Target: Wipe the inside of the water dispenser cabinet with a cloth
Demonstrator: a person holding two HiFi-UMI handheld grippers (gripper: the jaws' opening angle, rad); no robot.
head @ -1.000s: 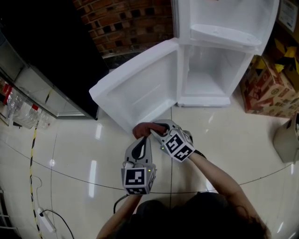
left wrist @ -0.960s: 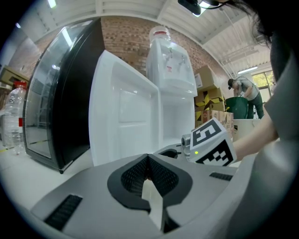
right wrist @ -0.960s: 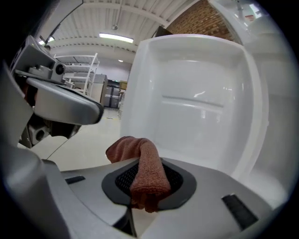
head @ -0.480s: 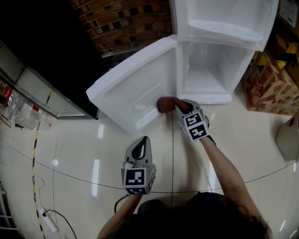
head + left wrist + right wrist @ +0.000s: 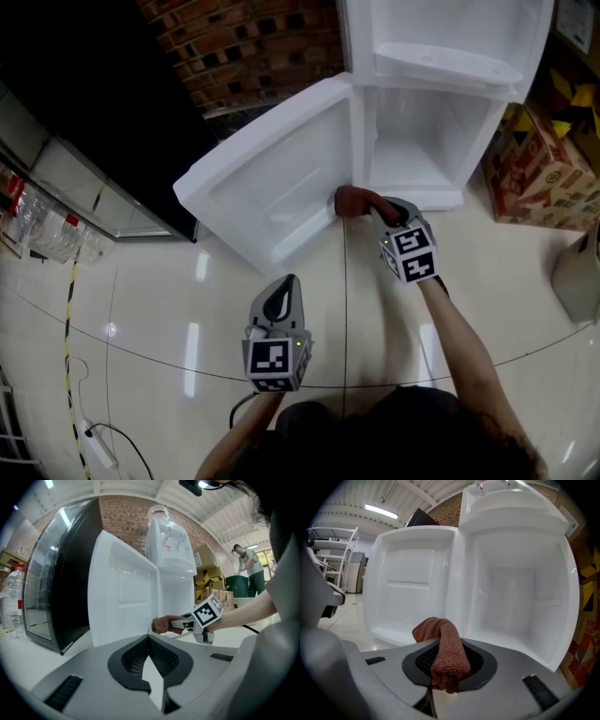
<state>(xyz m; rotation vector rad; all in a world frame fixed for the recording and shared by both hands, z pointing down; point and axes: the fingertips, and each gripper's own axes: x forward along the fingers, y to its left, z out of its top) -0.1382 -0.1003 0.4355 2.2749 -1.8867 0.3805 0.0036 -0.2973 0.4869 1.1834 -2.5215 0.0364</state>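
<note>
Fingers (image 5: pixel 423 660) of my right gripper (image 5: pixel 449 667) are clamped on the reddish-brown cloth (image 5: pixel 444 646), which is folded over and bunched forward past the tips. From the head view, that right gripper (image 5: pixel 380 211) has the cloth (image 5: pixel 352 200) low at the front of the water dispenser cabinet (image 5: pixel 422 141), right by the hinge line where the open door (image 5: pixel 272 187) meets the body. I read this as the approach step: cloth at the threshold, wiping inside not yet begun. My left gripper (image 5: pixel 281 298) hangs back over the tiled floor (image 5: pixel 141 309), well apart from the cabinet; its own view shows the jaws pressed together on nothing.

Next move, as I judge it: swing right, carry the wad into the lower compartment (image 5: pixel 513 597), and press it flat against a wall or the floor so the fabric, not the jaw, makes contact.

Writing? Little to report. Printed cardboard boxes (image 5: pixel 539 173) beside the cabinet are too small to read. Red-capped bottles (image 5: pixel 37 220) sit at far left, labels illegible. Only the square markers on the cubes are crisp.
</note>
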